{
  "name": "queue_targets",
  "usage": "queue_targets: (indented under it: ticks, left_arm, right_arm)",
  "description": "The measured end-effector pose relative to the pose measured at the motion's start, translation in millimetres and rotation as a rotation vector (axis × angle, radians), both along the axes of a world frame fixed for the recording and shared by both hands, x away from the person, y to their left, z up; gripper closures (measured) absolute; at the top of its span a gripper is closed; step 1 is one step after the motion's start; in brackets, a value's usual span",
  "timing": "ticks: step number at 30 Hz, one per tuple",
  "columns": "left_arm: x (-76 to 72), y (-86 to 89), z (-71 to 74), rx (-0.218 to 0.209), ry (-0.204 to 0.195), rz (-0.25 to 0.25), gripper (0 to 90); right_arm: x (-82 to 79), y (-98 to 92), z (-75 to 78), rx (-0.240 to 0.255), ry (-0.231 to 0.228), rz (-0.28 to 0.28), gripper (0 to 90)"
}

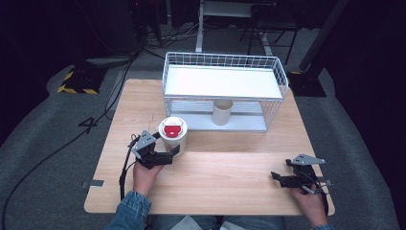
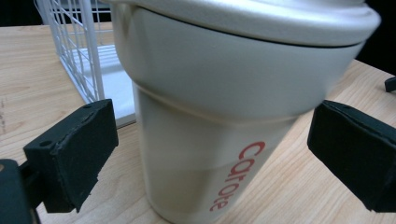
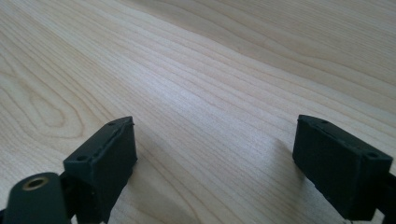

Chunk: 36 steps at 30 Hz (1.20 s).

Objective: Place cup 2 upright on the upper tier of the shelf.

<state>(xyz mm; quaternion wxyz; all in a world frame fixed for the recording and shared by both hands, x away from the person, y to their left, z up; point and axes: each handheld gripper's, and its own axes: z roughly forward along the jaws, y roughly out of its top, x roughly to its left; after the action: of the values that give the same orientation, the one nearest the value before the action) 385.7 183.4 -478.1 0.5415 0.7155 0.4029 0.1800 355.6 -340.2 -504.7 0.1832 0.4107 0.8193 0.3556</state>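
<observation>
A cream tumbler (image 1: pixel 172 136) with a red-centred lid stands upright on the wooden table (image 1: pixel 230 177), left of the middle. In the left gripper view the tumbler (image 2: pixel 201 154) bears red lettering and stands between the two black pads. My left gripper (image 1: pixel 175 150) (image 2: pixel 212 135) is open around it, with a gap showing on each side of its lower body. My right gripper (image 1: pixel 274 176) (image 3: pixel 215 149) rests low over bare wood near the table's front right, open with nothing between its fingers.
A white wire shelf rack (image 1: pixel 225 62) stands at the back of the table, with a small cream cup (image 1: pixel 222 111) under its upper shelf. The rack's corner (image 2: pixel 79 60) is just behind the tumbler. Dark floor and cables surround the table.
</observation>
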Motion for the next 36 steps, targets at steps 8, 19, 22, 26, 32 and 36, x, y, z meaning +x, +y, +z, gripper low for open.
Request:
queue_targets:
  ticks: [8,19,22,26,32,36]
  left_arm:
    - [10.4,-3.4,-6.8,-0.015,0.012,-0.016,2.5]
    - [18.7,-6.4,-12.8,-0.046,-0.007,-0.05,4.1]
    - [20.7,-7.7,-14.4,-0.044,-0.007,-0.054,4.2]
    - [21.7,-8.3,-15.7,-0.03,-0.017,-0.061,4.9]
    - [19.9,-9.5,-14.8,0.003,-0.032,-0.053,7.3]
    - [18.3,-10.7,-13.7,0.023,-0.04,-0.045,8.2]
  right_arm:
    - [0.2,0.2,0.0,0.0,0.0,-0.001,14.0]
    - [0.1,0.2,0.0,0.001,0.0,-0.002,14.0]
    - [0.1,0.2,0.0,0.001,0.0,-0.001,14.0]
    - [0.1,0.2,0.0,0.0,0.0,-0.001,14.0]
    - [0.1,0.2,0.0,0.0,-0.001,-0.001,14.0]
    - [0.1,0.2,0.0,0.0,-0.001,-0.001,14.0]
